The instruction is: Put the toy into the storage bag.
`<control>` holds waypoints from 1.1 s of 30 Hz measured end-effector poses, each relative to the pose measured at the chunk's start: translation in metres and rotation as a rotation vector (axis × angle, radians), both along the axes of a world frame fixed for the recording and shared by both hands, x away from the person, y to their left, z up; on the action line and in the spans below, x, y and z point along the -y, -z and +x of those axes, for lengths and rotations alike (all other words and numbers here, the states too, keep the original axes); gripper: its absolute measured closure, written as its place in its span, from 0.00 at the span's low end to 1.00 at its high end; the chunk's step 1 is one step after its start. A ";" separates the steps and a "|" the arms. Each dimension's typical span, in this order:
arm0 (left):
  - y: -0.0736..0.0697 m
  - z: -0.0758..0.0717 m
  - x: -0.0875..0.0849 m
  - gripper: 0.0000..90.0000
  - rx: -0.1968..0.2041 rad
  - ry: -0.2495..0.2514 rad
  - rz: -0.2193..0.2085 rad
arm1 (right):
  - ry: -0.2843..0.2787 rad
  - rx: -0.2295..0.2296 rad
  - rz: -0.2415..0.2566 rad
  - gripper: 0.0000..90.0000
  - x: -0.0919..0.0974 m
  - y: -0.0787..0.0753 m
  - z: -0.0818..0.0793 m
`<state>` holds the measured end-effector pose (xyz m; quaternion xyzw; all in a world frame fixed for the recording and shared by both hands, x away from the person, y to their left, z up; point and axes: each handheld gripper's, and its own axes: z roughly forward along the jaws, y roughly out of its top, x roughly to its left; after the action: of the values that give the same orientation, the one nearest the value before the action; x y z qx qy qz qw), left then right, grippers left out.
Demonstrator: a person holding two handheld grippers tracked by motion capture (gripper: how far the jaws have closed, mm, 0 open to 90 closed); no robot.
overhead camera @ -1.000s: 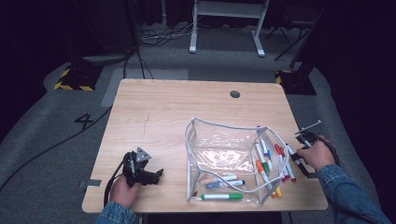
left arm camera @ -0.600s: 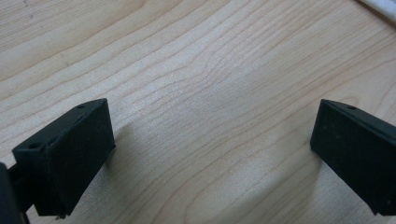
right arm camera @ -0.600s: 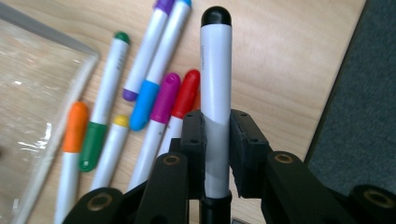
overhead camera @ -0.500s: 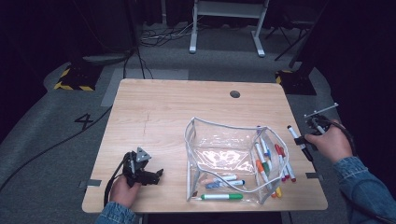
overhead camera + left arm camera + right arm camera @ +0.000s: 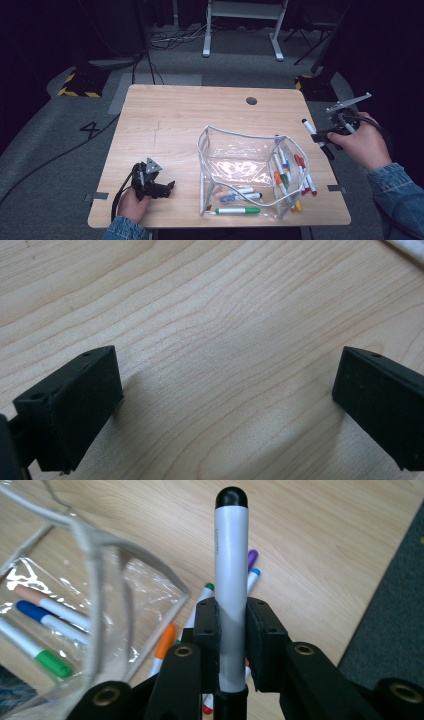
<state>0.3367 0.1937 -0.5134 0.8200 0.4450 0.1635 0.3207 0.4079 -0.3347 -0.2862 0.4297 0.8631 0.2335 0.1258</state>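
Beside the table's right edge, the right gripper (image 5: 320,136) clamps a black-capped white marker (image 5: 231,580) above the loose markers (image 5: 305,177); a few lie inside the clear zip pouch (image 5: 240,155), most remain outside; left gripper (image 5: 167,187) rests open-jawed

A light wooden table (image 5: 190,120) carries a clear zip pouch (image 5: 240,155) at four o'clock, loose markers (image 5: 304,175) just beside it.
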 end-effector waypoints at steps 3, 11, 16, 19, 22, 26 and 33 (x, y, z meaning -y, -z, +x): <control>0.000 0.000 0.000 0.00 0.001 0.000 0.000 | -0.053 0.018 0.004 0.86 -0.014 -0.010 -0.006; 0.000 0.000 0.000 0.00 0.000 0.000 -0.001 | -0.198 0.052 -0.006 0.86 -0.054 -0.026 -0.023; 0.000 0.000 0.000 0.00 0.002 0.000 0.002 | -0.283 0.045 -0.011 0.86 -0.078 -0.027 -0.033; 0.000 0.000 0.000 0.00 0.000 0.000 0.000 | -0.332 0.038 -0.020 0.86 -0.092 -0.027 -0.039; 0.000 0.000 0.000 0.00 0.000 0.000 0.001 | -0.379 0.036 -0.024 0.86 -0.106 -0.026 -0.043; 0.000 0.000 0.000 0.00 0.000 0.000 0.001 | -0.448 0.019 -0.034 0.86 -0.122 -0.022 -0.049; 0.000 0.000 0.000 0.00 0.002 0.000 0.001 | -0.562 -0.022 -0.061 0.86 -0.151 -0.009 -0.058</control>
<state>0.3368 0.1938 -0.5134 0.8201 0.4443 0.1646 0.3209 0.3500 -0.1834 -0.2775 0.1723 0.9564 0.2282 0.0596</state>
